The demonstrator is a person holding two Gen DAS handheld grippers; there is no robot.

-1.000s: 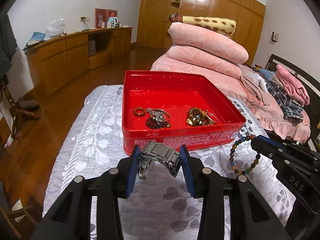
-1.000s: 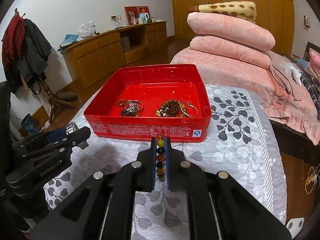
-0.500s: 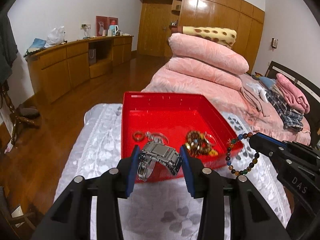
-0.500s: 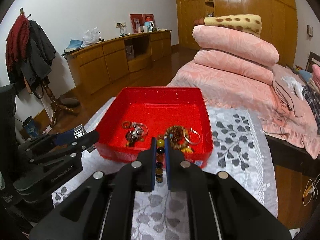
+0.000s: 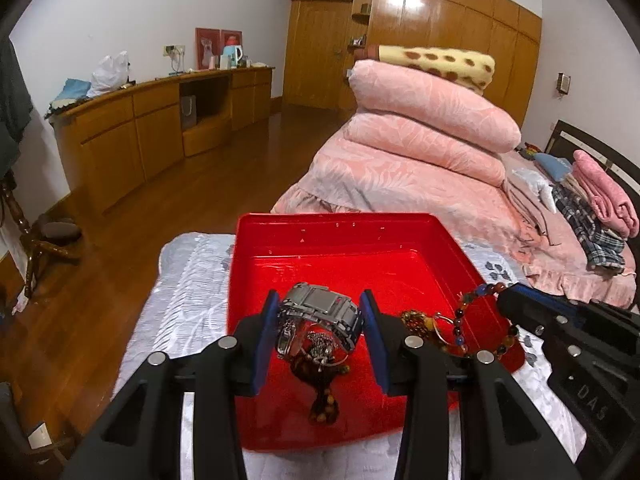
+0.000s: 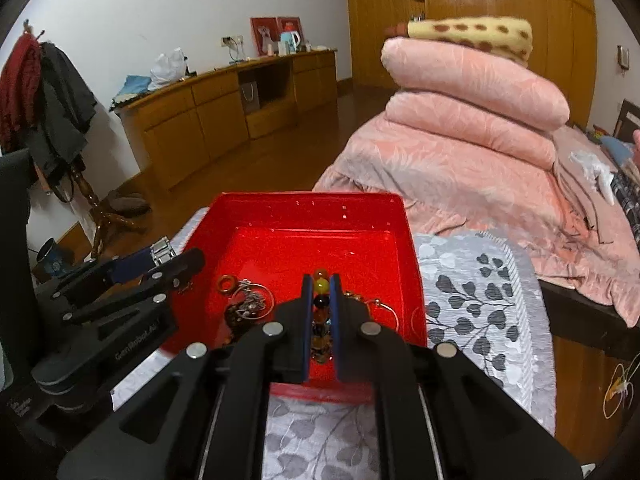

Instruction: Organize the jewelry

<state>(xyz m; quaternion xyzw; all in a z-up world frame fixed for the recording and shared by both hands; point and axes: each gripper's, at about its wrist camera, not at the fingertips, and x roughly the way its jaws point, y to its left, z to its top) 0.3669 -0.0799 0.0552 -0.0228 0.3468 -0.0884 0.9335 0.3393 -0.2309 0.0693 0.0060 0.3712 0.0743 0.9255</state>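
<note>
A red tin box (image 5: 340, 224) (image 6: 304, 204) stands open on a grey patterned tablecloth. My left gripper (image 5: 319, 312) is shut on a silver metal watch (image 5: 320, 308) and holds it above the box's left half. My right gripper (image 6: 321, 292) is shut on a multicoloured bead bracelet (image 6: 321, 304) (image 5: 486, 320) and holds it above the box's right half. Inside the box lie a brown ring (image 6: 228, 281), silver chains (image 6: 250, 304), a dark bead string (image 5: 322, 392) and a gold bead cluster (image 5: 420, 320).
The tablecloth (image 6: 476, 280) covers a small table. A bed with stacked pink quilts (image 5: 424, 128) stands behind it. A wooden sideboard (image 5: 160, 120) runs along the left wall. A coat rack (image 6: 48, 92) stands at the far left.
Both grippers have risen and moved forward, from in front of the box to above its inside, each still holding its item.
</note>
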